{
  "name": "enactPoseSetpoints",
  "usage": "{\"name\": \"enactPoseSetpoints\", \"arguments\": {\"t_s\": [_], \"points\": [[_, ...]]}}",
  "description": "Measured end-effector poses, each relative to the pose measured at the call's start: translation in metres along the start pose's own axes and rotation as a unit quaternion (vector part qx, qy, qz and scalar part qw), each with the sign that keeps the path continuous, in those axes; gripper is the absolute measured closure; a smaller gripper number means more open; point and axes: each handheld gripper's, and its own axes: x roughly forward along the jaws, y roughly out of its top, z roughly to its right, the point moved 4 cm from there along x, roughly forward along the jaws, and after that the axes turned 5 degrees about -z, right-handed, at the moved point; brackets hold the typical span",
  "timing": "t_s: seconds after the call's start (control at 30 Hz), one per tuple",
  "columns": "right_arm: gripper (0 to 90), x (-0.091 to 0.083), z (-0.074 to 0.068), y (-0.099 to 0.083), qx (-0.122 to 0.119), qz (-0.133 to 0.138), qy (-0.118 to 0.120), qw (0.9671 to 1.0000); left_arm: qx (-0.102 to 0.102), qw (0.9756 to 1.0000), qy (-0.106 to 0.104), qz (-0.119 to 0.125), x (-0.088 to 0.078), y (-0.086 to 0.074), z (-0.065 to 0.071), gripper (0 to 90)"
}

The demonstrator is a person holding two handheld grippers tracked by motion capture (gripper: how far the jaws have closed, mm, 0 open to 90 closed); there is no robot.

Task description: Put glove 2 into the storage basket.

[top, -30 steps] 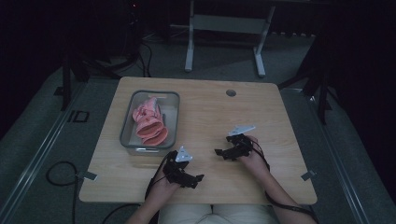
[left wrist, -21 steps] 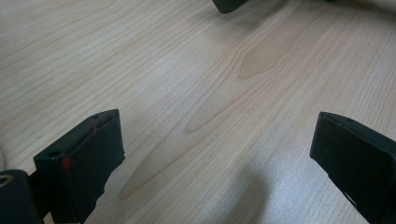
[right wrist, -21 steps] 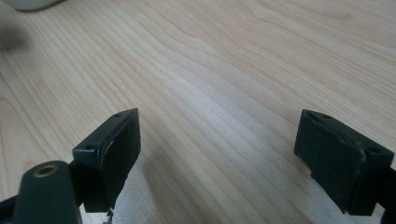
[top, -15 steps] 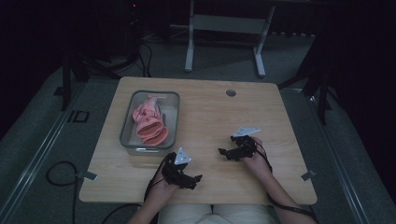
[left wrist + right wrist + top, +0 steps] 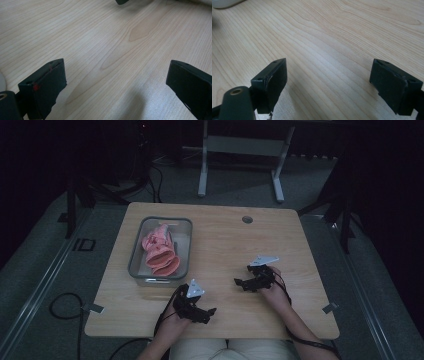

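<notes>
Both the left gripper (image 5: 209, 314) and right gripper (image 5: 239, 282), jaws spread, hold nothing; pink slippers (image 5: 161, 251) probably lie lengthwise near-to-far in the tray (image 5: 136, 258).

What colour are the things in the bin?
Pink, salmon-toned items in the clear bin; the high view shows them best.

Light wooden table (image 5: 220, 245) with rounded corners at frame centre, a round grommet hole (image 5: 247, 219) near its far edge. Grey carpeted floor (image 5: 45, 285) surrounds it; a grey metal stand (image 5: 240, 150) occupies upper centre. Black cables (image 5: 62, 312) trail lower left. Surrounding room is dark.
</notes>
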Motion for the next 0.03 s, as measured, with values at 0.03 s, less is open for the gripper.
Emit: {"name": "enactPoseSetpoints", "arguments": {"t_s": [0.03], "points": [[14.3,0.0000,0.0002,0.0000,-0.001,0.001,0.000,1.0000,0.000,1.0000,0.000,0.000,0.0001,-0.0001,-0.0003,2.3]]}}
